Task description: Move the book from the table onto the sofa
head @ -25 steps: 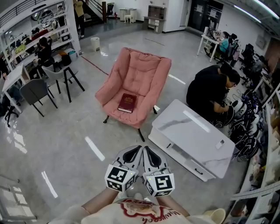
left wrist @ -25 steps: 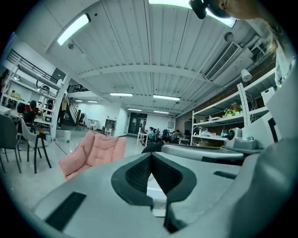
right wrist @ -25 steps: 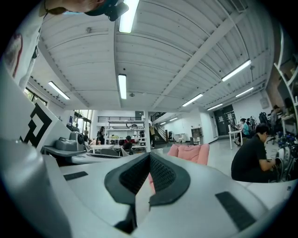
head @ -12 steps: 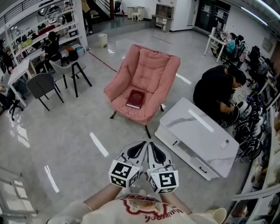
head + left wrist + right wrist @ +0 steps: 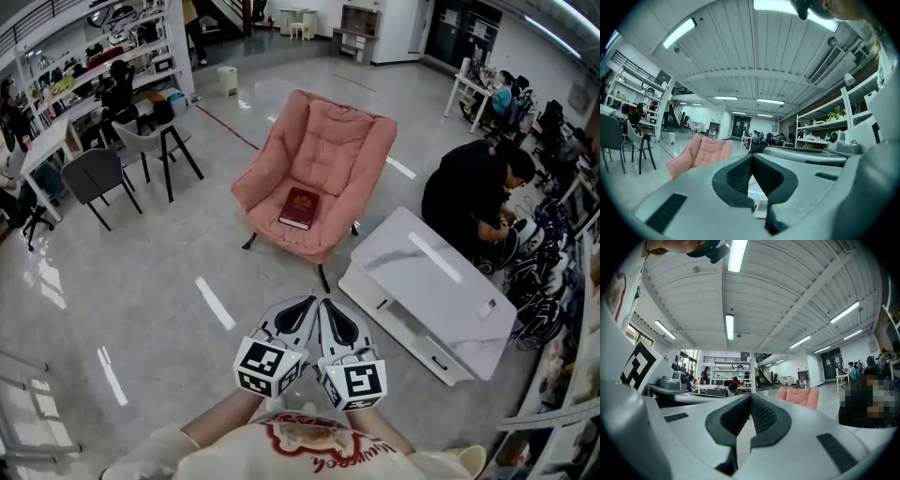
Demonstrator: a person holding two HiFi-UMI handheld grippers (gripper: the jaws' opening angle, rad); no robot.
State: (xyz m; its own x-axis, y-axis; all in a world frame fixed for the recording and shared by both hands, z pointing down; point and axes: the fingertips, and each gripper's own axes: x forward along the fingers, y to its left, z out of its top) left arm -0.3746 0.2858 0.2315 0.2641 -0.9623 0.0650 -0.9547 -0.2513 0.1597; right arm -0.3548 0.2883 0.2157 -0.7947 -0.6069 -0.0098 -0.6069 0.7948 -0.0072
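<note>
change: sofa (image 5: pixel 323 155) and book (image 5: pixel 299 208) sit further right in the head view than a second ago
book: one, on the sofa seat, off the bench (image 5: pixel 427 286)
tools: two, left tool (image 5: pixel 305 303) and right tool (image 5: pixel 325 306), both pinched closed, empty

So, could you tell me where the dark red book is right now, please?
In the head view, the dark red book lies flat on the seat of the pink sofa, upper centre, left of the white table.
</note>
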